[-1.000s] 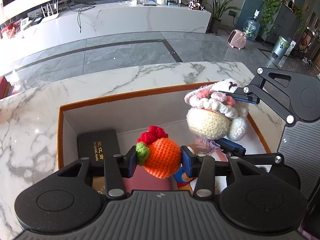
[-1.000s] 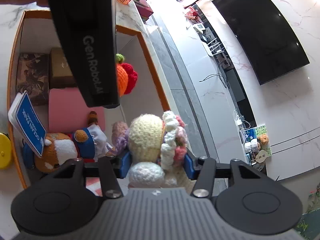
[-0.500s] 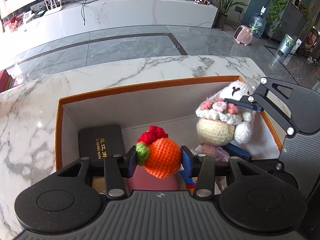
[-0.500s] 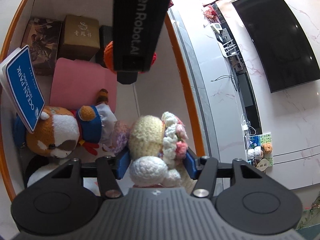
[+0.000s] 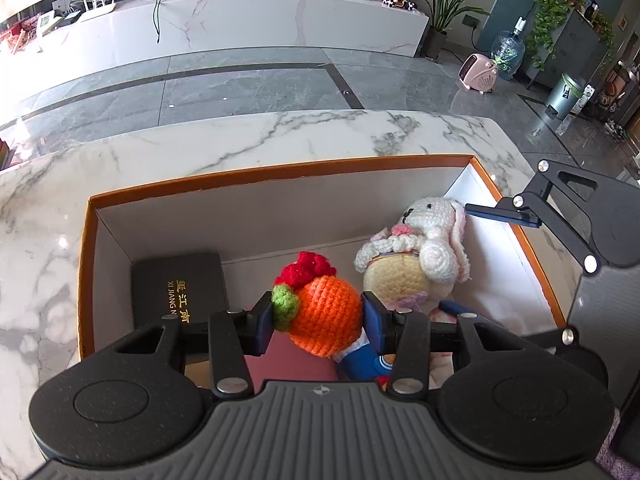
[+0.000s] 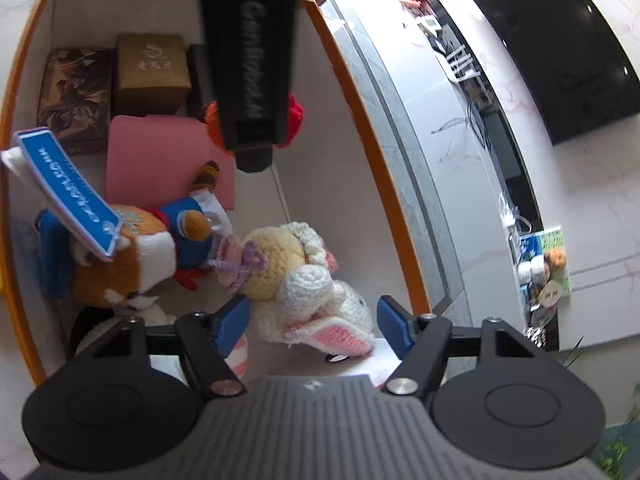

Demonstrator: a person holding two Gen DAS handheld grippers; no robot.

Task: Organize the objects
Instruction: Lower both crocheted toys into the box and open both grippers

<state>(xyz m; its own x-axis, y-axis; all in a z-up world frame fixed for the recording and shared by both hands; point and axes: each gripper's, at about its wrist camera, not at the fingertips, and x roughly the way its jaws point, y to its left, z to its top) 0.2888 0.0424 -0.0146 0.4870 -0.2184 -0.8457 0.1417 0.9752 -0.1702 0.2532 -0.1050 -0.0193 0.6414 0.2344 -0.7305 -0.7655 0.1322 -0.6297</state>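
Left gripper [image 5: 318, 318] clamped on soft orange crocheted fruit [image 5: 326, 320] | light, squashy; grip midbody | right gripper [image 6: 314, 322] opening, white crocheted rabbit [image 6: 316, 300] between, 12 o'clock

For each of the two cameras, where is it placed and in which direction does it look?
Left wrist: sits on the left gripper, looks down into the box and across the room; its own fingers pinch the orange toy.
Right wrist: sits on the right gripper, looks down along the box; its jaws are opening, clear of the rabbit toy between them.
Shared: the box, both toys, and each other's gripper.
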